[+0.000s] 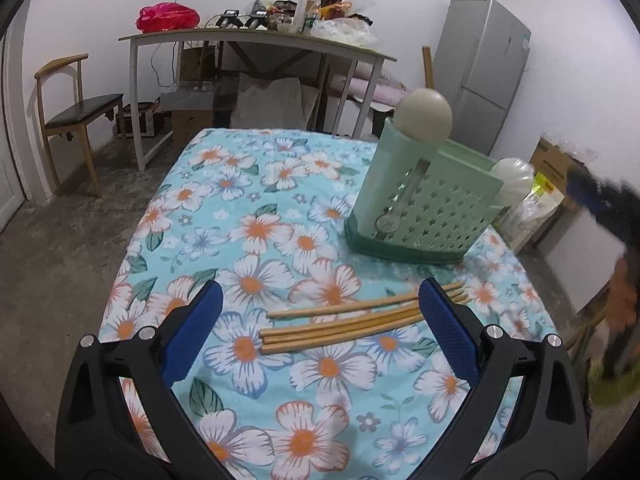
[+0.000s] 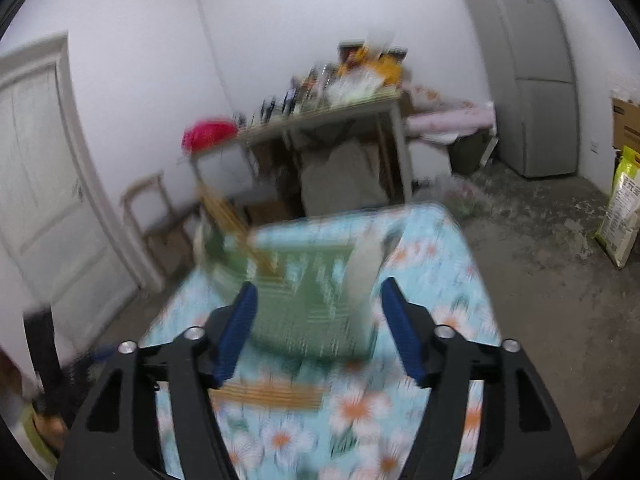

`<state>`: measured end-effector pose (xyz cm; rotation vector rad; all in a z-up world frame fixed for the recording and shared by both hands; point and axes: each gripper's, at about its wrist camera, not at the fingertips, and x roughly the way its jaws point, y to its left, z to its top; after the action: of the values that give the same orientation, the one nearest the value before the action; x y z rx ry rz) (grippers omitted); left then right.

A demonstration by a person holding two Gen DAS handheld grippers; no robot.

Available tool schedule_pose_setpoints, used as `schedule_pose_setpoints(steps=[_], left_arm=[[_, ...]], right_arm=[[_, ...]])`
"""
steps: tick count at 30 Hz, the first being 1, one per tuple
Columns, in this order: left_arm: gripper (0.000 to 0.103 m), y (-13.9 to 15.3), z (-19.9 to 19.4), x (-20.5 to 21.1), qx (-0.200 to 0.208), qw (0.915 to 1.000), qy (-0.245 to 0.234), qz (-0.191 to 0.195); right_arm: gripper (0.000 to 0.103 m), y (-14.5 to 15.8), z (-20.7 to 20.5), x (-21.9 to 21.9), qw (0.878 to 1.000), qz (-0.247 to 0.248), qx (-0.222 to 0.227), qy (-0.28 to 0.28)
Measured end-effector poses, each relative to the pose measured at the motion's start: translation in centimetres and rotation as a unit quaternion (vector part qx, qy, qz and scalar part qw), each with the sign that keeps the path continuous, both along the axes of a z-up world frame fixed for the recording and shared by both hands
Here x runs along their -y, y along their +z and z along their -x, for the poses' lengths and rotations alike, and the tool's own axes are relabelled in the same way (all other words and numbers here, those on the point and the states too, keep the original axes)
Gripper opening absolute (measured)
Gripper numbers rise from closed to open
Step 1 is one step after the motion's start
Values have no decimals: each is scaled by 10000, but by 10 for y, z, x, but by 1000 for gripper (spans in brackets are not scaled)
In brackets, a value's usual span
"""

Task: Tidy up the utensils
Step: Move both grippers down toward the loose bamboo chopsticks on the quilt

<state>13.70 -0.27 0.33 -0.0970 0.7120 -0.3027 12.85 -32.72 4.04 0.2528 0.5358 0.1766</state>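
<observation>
Desk: floral cloth [image 1: 256, 184], room cluttered behind.
Holder: green caddy [image 1: 424, 208], upright at far right.
Claws: left claw [image 1: 320, 328] wide, empty; right claw [image 2: 316, 328] wide, seemingly empty, view blurred.
Chopsticks [image 1: 344, 322]: loose on cloth; light, stiff, slippery; pinch mid-length.

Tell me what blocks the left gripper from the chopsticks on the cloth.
Nothing visible. The chopsticks lie bare on the floral tablecloth, just ahead of the open left gripper; the green utensil holder stands beyond them.
</observation>
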Motion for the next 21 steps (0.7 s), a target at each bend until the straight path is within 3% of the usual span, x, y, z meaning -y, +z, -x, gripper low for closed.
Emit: schedule_pose_setpoints(steps=[5, 8, 14, 16, 21], left_arm=[[94, -17, -3, -2, -340, 9993, -36, 124], [95, -28, -4, 0, -536, 9984, -159, 125], [95, -35, -6, 3, -607, 9971, -409, 222], [94, -34, -7, 4, -546, 9975, -426, 161], [95, -34, -19, 11, -423, 9981, -416, -191]], right_arm=[[76, -74, 8, -56, 9910, 502, -1214, 262], [80, -105, 12, -80, 9826, 759, -1683, 205], [97, -141, 18, -102, 9720, 1202, -2011, 154], [96, -141, 20, -104, 9723, 1291, -1943, 173], [97, -141, 25, -93, 9762, 992, -1908, 266]])
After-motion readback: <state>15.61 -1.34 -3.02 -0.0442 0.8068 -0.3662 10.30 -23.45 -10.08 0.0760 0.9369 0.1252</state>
